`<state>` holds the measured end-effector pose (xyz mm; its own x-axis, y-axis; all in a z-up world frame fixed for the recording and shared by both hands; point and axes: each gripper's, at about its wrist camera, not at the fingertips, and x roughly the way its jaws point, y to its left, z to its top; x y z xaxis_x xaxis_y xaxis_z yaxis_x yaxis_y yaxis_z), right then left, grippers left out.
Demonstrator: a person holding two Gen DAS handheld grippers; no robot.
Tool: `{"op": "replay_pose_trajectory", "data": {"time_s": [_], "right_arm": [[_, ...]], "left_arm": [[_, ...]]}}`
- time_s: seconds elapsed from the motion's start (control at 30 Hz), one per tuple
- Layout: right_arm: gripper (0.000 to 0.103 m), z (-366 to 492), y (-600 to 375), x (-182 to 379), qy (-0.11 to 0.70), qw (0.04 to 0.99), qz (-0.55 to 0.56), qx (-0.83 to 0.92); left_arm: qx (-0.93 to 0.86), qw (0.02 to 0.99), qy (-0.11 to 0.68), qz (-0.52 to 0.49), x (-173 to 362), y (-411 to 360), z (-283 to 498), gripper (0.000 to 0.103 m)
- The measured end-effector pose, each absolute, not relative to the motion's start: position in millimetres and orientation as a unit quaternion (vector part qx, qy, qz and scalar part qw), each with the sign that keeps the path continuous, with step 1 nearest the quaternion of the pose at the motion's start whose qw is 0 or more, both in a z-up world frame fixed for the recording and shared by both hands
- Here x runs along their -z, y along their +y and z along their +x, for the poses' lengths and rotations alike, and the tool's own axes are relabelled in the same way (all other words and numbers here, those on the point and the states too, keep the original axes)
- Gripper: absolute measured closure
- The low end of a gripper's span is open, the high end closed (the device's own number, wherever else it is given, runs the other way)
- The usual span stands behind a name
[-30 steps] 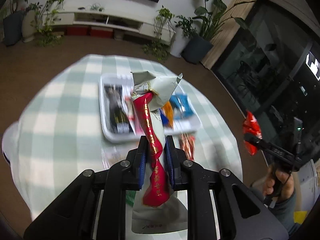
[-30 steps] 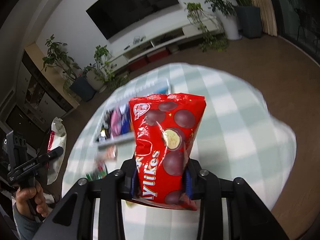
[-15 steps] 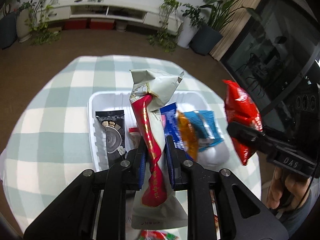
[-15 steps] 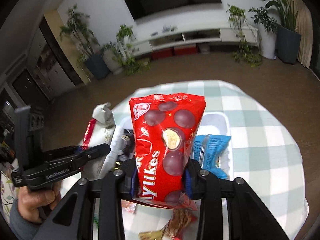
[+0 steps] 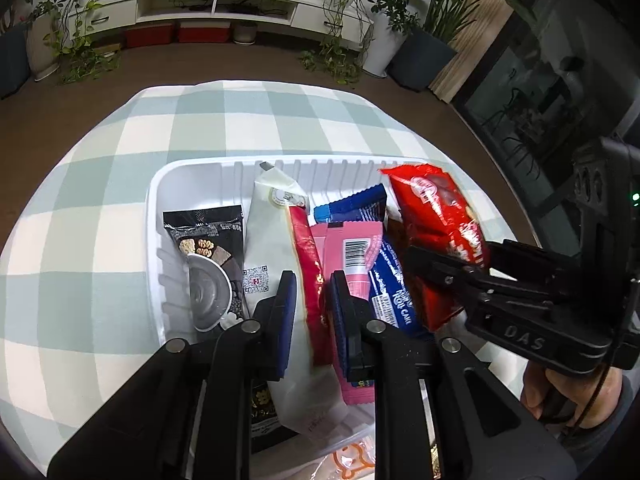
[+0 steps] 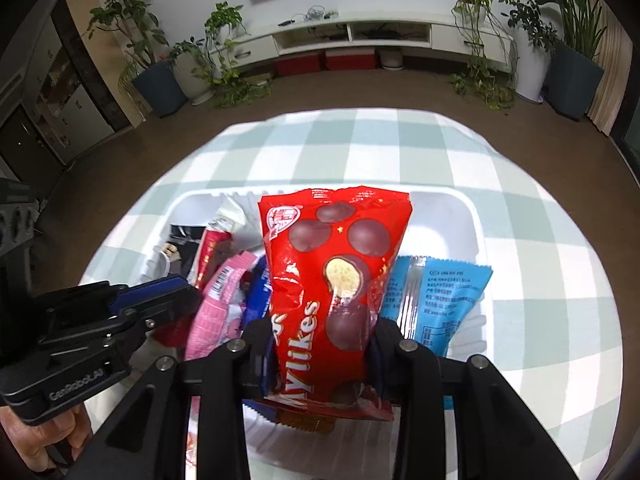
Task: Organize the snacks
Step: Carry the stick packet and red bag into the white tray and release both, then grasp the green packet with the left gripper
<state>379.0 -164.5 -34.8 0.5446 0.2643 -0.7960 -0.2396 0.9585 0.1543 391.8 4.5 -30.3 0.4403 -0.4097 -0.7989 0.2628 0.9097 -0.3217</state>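
Checked worktop (image 5: 100, 184) carries white tray (image 5: 192, 168); left tool (image 5: 312, 292) pinches white-red packet (image 5: 276, 248) over it, right tool (image 6: 320, 344) clamps red chocolate-ball bag (image 6: 332, 272).

Even, soft indoor light fell from above, with no hard shadows. The white tray (image 5: 192, 172) was nearly blown out, and glare sat on the red snack bag (image 6: 336, 280). Fisheye bending curved the counter (image 6: 540, 264) edge, and the corners went black. The bag's far end in the left wrist view was motion-blurred.
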Motion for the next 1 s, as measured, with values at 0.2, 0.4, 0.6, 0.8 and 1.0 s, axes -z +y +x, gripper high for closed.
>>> {"op": "replay_pose_trajectory", "data": {"time_s": [0.2,0.4,0.6,0.8,1.0], "right_arm": [[0.063,381,-159,41,0.459,0.878,-0.001,-0.135],[0.052,377,-157,38,0.457,0.879,-0.013,-0.131],[0.030,356,-157,21,0.437,0.889,-0.018,-0.134],[0.022,315,-173,-8,0.402,0.904,0.005,-0.145],[0.015,252,-197,-9,0.379,0.911,0.033,-0.159]], "left_arm": [[0.196,0.848,0.487,-0.077,33,7,390,0.087],[0.198,0.852,0.478,-0.081,20,13,371,0.034],[0.205,0.868,0.446,-0.071,-14,16,340,0.022],[0.214,0.876,0.427,-0.070,-38,23,301,0.006],[0.190,0.886,0.421,-0.049,-31,40,243,0.001]]}}
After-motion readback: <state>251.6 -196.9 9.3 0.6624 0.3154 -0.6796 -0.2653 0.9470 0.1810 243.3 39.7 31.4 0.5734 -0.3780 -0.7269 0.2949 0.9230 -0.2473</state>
